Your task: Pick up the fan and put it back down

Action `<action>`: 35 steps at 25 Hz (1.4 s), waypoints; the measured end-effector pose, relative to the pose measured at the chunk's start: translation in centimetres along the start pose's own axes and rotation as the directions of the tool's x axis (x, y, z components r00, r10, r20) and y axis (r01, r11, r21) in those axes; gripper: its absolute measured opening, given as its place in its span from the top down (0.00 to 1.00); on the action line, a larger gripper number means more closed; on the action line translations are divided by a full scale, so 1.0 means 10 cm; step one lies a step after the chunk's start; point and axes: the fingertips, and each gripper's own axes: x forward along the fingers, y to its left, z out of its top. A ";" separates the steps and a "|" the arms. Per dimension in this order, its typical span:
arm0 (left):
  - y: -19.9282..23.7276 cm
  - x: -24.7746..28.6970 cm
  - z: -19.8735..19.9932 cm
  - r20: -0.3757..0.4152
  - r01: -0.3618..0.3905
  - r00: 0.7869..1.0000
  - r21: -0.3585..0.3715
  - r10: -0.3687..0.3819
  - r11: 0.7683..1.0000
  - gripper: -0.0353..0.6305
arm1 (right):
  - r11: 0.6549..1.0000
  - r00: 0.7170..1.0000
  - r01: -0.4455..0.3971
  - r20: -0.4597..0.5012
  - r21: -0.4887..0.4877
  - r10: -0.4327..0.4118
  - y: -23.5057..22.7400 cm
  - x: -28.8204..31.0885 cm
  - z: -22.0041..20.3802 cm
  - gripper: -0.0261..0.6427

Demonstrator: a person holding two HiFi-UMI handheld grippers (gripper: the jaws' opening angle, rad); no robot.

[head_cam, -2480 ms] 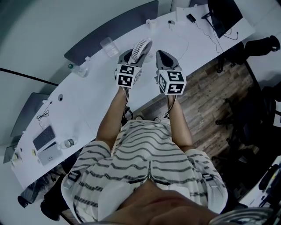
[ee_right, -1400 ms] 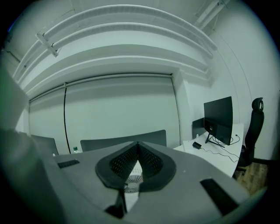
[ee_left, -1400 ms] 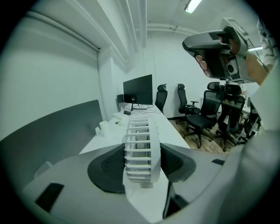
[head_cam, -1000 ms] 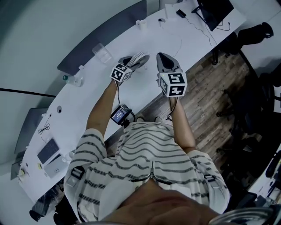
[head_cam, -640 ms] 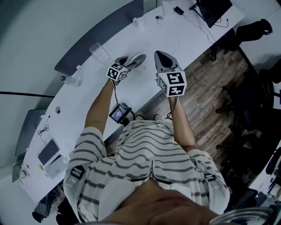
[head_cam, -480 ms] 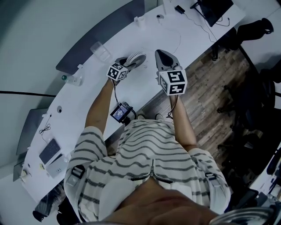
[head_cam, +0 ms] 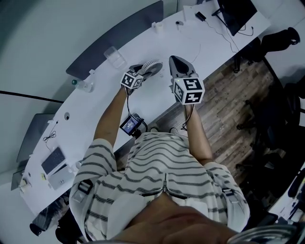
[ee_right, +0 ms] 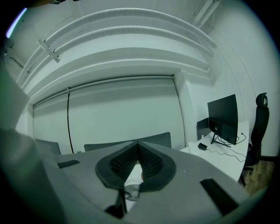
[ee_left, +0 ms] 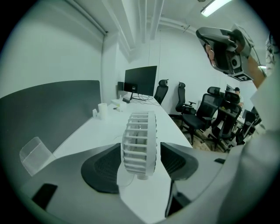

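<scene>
Striped white short-sleeved shirt (head_cam: 162, 176); left hand-held gripper (head_cam: 143, 67), right hand-held gripper (head_cam: 174, 60) grey, black ribbed pads (ee_left: 103, 168), black-white marker cubes (head_cam: 189, 90).

A long white counter (head_cam: 190, 33) curves from the lower left to the upper right of the head view, backed by a dark grey divider panel (head_cam: 119, 33). A clear plastic container (head_cam: 115, 55) stands near that panel. Left of it sits a small green-capped bottle (head_cam: 80, 85). A black monitor (head_cam: 238, 14) stands at the upper right, above the wooden floor (head_cam: 228, 105) and black office chairs (head_cam: 281, 43). A flat grey device (head_cam: 51, 161) lies at the lower left.
</scene>
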 end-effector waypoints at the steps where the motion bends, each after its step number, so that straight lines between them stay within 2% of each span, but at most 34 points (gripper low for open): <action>1: 0.00 -0.03 0.01 0.009 0.003 1.000 -0.013 -0.002 1.000 0.53 | 1.000 1.000 -0.003 0.003 0.004 0.003 0.01 0.00 0.01 0.94; 6: -0.04 -0.24 0.08 0.062 -0.012 0.998 -0.040 0.015 0.999 0.50 | 1.000 1.000 -0.022 0.013 0.013 0.022 0.10 -0.02 0.02 0.94; 9: -0.03 -0.45 0.24 0.143 -0.089 0.984 -0.116 0.106 0.989 0.50 | 0.999 1.000 -0.027 0.017 0.021 0.026 0.13 -0.05 0.02 0.94; 12: -0.08 -0.73 0.48 0.241 -0.182 0.943 -0.202 0.229 0.962 0.50 | 0.999 0.999 -0.030 0.016 0.026 0.030 0.16 -0.08 0.01 0.94; 15: -0.18 -1.02 0.77 0.322 -0.249 0.884 -0.288 0.338 0.925 0.50 | 0.999 0.999 -0.032 0.010 0.028 0.032 0.19 -0.10 -0.01 0.94; 18: -0.35 -1.27 1.07 0.369 -0.295 0.833 -0.333 0.412 0.896 0.52 | 0.999 0.999 -0.033 0.005 0.035 0.033 0.21 -0.13 -0.03 0.94; 20: -0.48 -1.42 1.24 0.397 -0.306 0.806 -0.355 0.439 0.883 0.58 | 0.999 0.999 -0.033 0.003 0.031 0.033 0.22 -0.15 -0.03 0.94; 24: -0.72 -1.58 1.44 0.422 -0.329 0.779 -0.354 0.464 0.875 0.63 | 0.999 0.999 -0.036 0.005 0.028 0.036 0.25 -0.21 -0.01 0.94; 26: -0.81 -1.64 1.50 0.431 -0.344 0.769 -0.343 0.472 0.874 0.68 | 0.999 0.999 -0.037 0.009 0.026 0.037 0.26 -0.24 0.01 0.94; 30: -0.92 -1.78 1.61 0.444 -0.352 0.745 -0.370 0.497 0.860 0.77 | 0.999 0.999 -0.039 0.012 0.025 0.039 0.26 -0.28 0.02 0.94; 33: -1.00 -1.92 1.71 0.462 -0.382 0.712 -0.376 0.529 0.844 0.88 | 0.998 0.999 -0.051 0.015 0.025 0.050 0.30 -0.32 0.04 0.94; 35: -1.06 -2.00 1.78 0.478 -0.408 0.686 -0.371 0.548 0.834 0.90 | 0.998 0.998 -0.061 0.016 0.024 0.060 0.33 -0.34 0.04 0.94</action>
